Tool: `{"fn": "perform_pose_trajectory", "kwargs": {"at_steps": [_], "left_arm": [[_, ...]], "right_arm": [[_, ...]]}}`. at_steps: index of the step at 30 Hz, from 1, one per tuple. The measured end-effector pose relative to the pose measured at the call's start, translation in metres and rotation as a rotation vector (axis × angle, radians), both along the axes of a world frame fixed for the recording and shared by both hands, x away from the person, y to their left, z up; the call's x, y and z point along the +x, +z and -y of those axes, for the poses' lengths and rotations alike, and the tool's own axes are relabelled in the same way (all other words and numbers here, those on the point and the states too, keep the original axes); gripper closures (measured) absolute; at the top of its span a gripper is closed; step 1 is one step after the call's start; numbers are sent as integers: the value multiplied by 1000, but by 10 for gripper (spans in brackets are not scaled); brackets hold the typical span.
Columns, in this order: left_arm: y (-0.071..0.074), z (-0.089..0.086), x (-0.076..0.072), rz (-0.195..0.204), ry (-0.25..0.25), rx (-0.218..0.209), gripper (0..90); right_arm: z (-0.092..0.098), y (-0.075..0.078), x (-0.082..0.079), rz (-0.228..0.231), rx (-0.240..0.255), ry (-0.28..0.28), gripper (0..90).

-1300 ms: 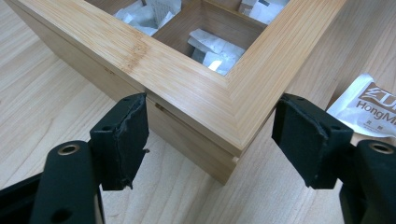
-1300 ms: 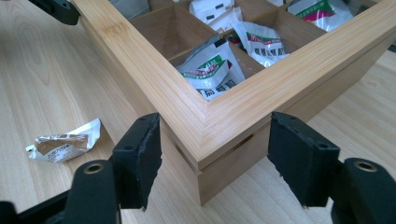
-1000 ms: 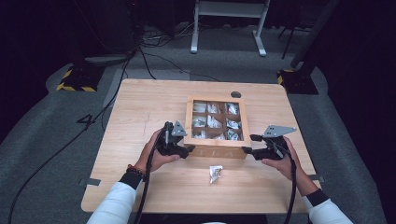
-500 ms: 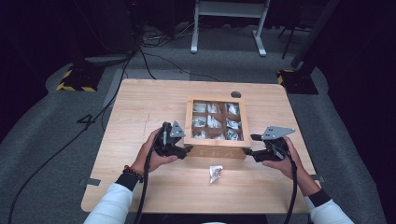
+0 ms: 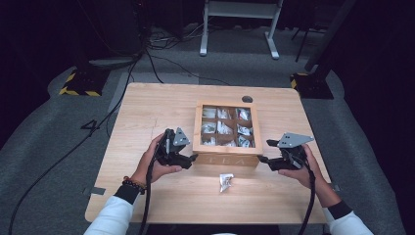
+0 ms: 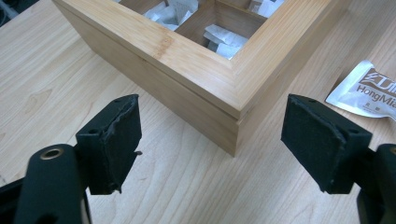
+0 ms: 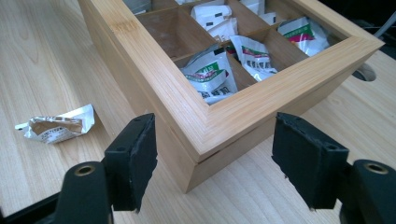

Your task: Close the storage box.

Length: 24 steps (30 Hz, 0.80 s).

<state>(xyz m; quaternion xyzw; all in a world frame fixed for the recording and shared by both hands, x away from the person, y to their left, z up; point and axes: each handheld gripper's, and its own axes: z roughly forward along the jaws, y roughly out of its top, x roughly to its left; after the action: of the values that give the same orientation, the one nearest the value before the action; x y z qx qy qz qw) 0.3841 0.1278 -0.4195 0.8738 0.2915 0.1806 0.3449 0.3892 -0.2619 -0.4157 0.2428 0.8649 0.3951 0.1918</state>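
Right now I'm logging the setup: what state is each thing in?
Wooden box: lid shut, flat on the table, packets visible in its compartments.
Loose packet: lying on the table in front of the box, outside it.
Left gripper: jaws open, at the box's near-left corner.
Right gripper: jaws open, at the near-right corner.

Wooden table (image 5: 147,112): box (image 5: 226,157), sachet (image 5: 226,181)

Smooth matt wooden box (image 7: 219,116), pale wood-grain table (image 5: 147,112), seemingly glossy foil packet (image 7: 58,126).
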Motion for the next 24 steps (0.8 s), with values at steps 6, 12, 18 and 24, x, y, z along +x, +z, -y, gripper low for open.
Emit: {"fn": "perform_pose_trajectory", "kwargs": {"at_steps": [6, 12, 18, 24], "left_arm": [[0, -8, -5, 8, 11, 2, 182], [0, -14, -9, 12, 33, 18, 176], [0, -17, -15, 27, 38, 24, 174], [-2, -21, -21, 38, 35, 27, 170]], "right_arm": [[6, 3, -5, 17, -4, -9, 313], [12, 3, -9, 24, -15, -21, 313], [20, 2, -11, 28, -9, -35, 311], [28, 2, -14, 28, -8, -49, 308]]}}
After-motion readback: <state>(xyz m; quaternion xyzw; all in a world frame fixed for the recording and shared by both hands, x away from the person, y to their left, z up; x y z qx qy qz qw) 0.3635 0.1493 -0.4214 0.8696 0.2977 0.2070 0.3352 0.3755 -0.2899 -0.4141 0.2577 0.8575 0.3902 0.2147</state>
